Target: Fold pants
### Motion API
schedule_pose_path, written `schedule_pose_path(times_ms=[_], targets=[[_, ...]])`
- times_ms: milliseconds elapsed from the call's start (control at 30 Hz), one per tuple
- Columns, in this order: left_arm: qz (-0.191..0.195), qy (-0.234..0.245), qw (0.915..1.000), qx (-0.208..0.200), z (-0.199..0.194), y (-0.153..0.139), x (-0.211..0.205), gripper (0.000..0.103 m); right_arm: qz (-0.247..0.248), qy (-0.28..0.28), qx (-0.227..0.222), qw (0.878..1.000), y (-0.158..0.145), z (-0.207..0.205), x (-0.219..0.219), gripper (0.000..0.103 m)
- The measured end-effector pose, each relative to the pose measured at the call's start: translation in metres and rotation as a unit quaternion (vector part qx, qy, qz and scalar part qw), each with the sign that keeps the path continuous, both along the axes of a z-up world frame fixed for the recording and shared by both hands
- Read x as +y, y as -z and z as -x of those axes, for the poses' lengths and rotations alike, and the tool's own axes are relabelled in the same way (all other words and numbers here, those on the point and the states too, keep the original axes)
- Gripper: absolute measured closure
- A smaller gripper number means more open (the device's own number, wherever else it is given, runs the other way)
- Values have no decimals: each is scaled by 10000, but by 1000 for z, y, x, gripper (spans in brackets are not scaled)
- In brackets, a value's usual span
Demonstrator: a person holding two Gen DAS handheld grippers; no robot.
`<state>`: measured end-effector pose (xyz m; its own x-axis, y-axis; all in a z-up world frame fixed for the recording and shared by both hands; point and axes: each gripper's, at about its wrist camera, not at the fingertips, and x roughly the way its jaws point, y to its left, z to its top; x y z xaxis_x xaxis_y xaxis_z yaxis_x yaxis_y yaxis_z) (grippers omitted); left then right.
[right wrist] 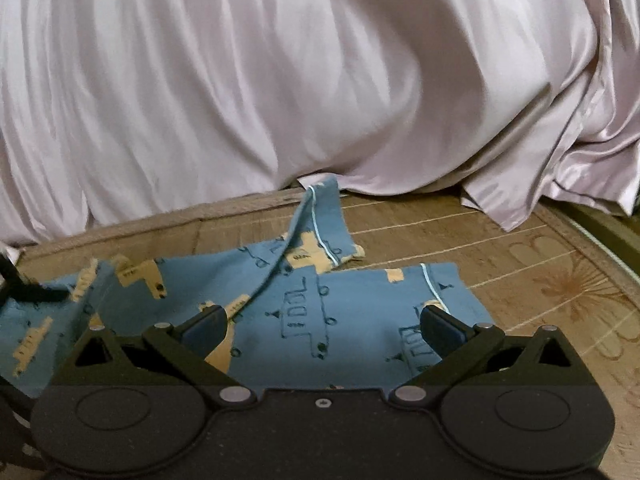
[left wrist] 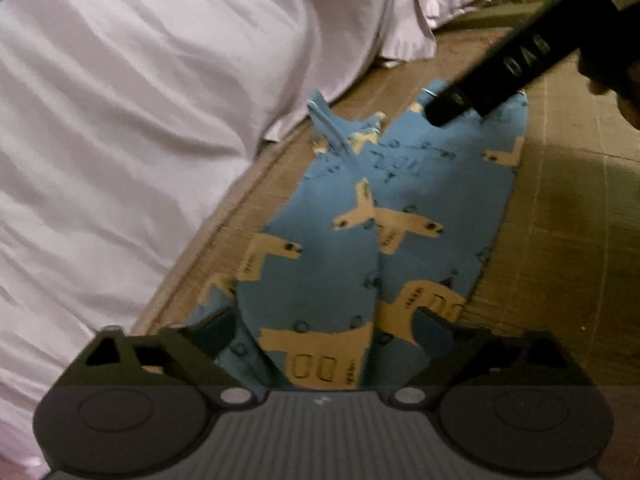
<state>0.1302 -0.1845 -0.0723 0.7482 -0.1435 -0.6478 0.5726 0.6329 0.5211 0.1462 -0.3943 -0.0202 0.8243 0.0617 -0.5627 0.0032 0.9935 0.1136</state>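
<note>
Pants (right wrist: 352, 312) lie spread on the woven mat (right wrist: 540, 264), straight ahead of both your tools.

Your right gripper (right wrist: 322, 322) hangs over the cuff end with jaws wide apart and nothing between them, probably so it can drop onto an edge. Your left gripper (left wrist: 324, 334) is spread the same way above the other end, empty, the legs running away from it side by side. Beyond the right tool's fingers one cuff (right wrist: 320, 216) is flipped up near the draped sheet (right wrist: 320, 80); I'd judge it needs flattening first.
</note>
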Motion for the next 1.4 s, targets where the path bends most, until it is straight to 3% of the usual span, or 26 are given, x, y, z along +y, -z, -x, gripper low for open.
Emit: schedule_pose_path(times_ms=[233, 400, 600, 767, 967, 1100, 1300, 1400], targets=[[-188, -93, 9995, 229, -3, 10, 1, 37, -252, -335, 182, 9990, 11, -15, 5, 1], [-302, -145, 9990, 304, -7, 13, 2, 75, -267, -781, 147, 9965, 18, -17, 16, 1], [-32, -176, 9981, 597, -13, 12, 6, 100, -159, -1075, 59, 9941, 21, -15, 25, 1], [290, -195, 9974, 637, -10, 9, 12, 102, -444, -1063, 322, 9928, 19, -28, 20, 2], [631, -155, 9955, 687, -10, 4, 23, 103, -669, -958, 998, 9881, -12, -128, 13, 7], [807, -233, 9939, 708, -14, -1, 33, 103, -876, -490, 1593, 9821, -23, -196, 11, 11], [943, -286, 9925, 724, -17, -4, 41, 103, -1046, 276, 2511, 9619, -13, -247, 1, 18], [945, -267, 9926, 718, -17, -4, 43, 103, -1489, 654, 2665, 9500, -2, -254, -10, 26]])
